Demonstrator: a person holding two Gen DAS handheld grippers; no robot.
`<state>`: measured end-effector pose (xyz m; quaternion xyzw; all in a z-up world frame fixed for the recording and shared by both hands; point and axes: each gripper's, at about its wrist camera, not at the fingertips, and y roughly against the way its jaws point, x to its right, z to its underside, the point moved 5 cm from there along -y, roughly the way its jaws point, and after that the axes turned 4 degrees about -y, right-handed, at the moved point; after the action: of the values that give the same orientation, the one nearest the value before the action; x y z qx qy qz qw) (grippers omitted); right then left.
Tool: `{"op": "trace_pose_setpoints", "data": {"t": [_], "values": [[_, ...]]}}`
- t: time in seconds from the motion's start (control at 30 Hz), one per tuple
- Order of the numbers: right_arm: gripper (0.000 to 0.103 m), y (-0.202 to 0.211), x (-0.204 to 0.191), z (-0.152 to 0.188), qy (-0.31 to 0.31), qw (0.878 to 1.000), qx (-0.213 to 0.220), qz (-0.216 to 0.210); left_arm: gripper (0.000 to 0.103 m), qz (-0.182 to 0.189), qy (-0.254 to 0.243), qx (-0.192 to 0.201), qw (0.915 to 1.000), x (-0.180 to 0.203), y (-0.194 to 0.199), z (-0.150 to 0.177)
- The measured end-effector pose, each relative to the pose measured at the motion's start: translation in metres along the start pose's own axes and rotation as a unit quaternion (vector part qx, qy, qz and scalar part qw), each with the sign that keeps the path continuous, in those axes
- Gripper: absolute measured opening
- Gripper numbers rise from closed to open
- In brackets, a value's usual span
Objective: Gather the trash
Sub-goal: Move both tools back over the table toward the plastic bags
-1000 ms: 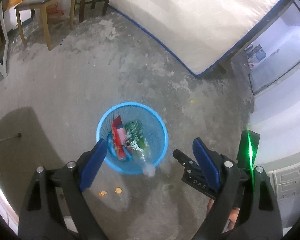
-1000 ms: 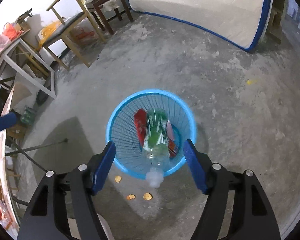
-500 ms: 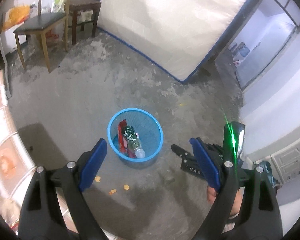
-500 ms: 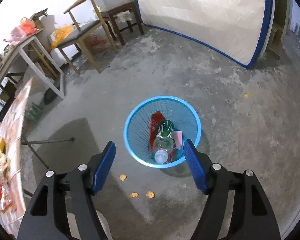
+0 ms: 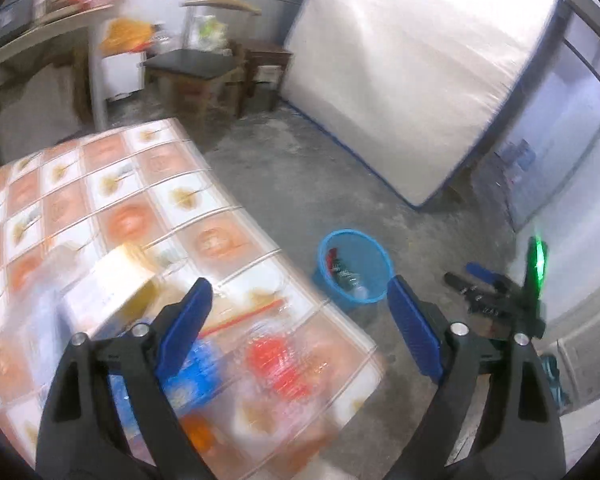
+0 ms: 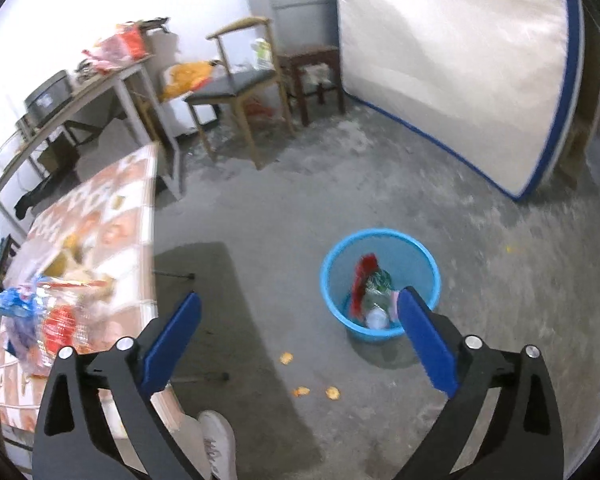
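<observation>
A blue mesh bin [image 6: 414, 256] stands on the concrete floor. It holds a clear plastic bottle [image 6: 376, 317], a red wrapper [image 6: 365, 270] and a green wrapper. My right gripper [image 6: 300, 298] hovers high above the floor to the left of the bin, its jaws opening wide with nothing between them. In the left wrist view the bin [image 5: 374, 270] sits low and far. My left gripper [image 5: 298, 292] is open and empty over the table's corner. Blurred trash lies on the table: a white carton [image 5: 112, 280], a red wrapper [image 5: 280, 364] and a blue wrapper [image 5: 198, 360].
The table [image 5: 112, 184] with an orange and white patterned cloth fills the left. Orange crumbs [image 6: 286, 358] dot the floor near a white shoe [image 6: 216, 440]. A wooden chair [image 6: 236, 88], a stool [image 6: 312, 64] and a leaning mattress [image 6: 452, 60] stand at the back.
The bottle dropped from the rim into the bin. Both grippers rose and pulled back from it, swinging left so the table came into view. The right jaws spread wider.
</observation>
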<state>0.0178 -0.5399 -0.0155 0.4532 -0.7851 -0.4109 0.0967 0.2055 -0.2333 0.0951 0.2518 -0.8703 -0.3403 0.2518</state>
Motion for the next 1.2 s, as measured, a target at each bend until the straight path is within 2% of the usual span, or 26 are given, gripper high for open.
{"op": "trace_pose_setpoints", "data": {"t": [0.07,0.1,0.17,0.33,0.47,0.6,0.7,0.8,0.9,1.0,1.1,1.2], "values": [[0.097,0.005,-0.034,-0.009,0.017,1.0,0.005,-0.018,0.09,-0.033,0.023,0.022,0.999,-0.03,0.026,0.011],[0.097,0.008,-0.047,-0.012,0.023,1.0,0.007,-0.02,0.09,-0.062,0.039,0.043,0.9964,-0.049,0.044,0.019],[0.097,0.014,-0.08,-0.021,0.048,0.999,0.019,-0.018,0.093,-0.108,0.065,0.081,0.9887,-0.079,0.077,0.035],[0.097,0.034,-0.17,-0.024,0.132,0.989,0.064,-0.037,0.094,-0.17,0.126,0.135,0.968,-0.132,0.128,0.074],[0.097,0.04,-0.22,-0.009,0.16,0.98,0.097,-0.07,0.095,-0.182,0.177,0.172,0.952,-0.161,0.156,0.111],[0.097,0.048,-0.27,0.019,0.204,0.958,0.094,-0.176,0.095,-0.182,0.219,0.189,0.9399,-0.181,0.161,0.145],[0.097,0.054,-0.296,0.035,0.227,0.945,0.082,-0.219,0.095,-0.176,0.235,0.195,0.9359,-0.189,0.162,0.167],[0.097,0.06,-0.317,0.049,0.245,0.935,0.065,-0.249,0.095,-0.177,0.232,0.206,0.934,-0.192,0.16,0.18],[0.097,0.063,-0.329,0.057,0.242,0.93,0.049,-0.271,0.095,-0.164,0.213,0.215,0.9388,-0.187,0.155,0.188],[0.097,0.062,-0.337,0.064,0.227,0.931,0.027,-0.285,0.095,-0.174,0.169,0.202,0.949,-0.179,0.145,0.19],[0.097,0.062,-0.342,0.069,0.207,0.934,0.009,-0.292,0.095,-0.186,0.127,0.194,0.9548,-0.175,0.138,0.19],[0.095,0.06,-0.345,0.073,0.186,0.939,-0.001,-0.288,0.095,-0.161,0.096,0.192,0.9633,-0.174,0.13,0.191]]}}
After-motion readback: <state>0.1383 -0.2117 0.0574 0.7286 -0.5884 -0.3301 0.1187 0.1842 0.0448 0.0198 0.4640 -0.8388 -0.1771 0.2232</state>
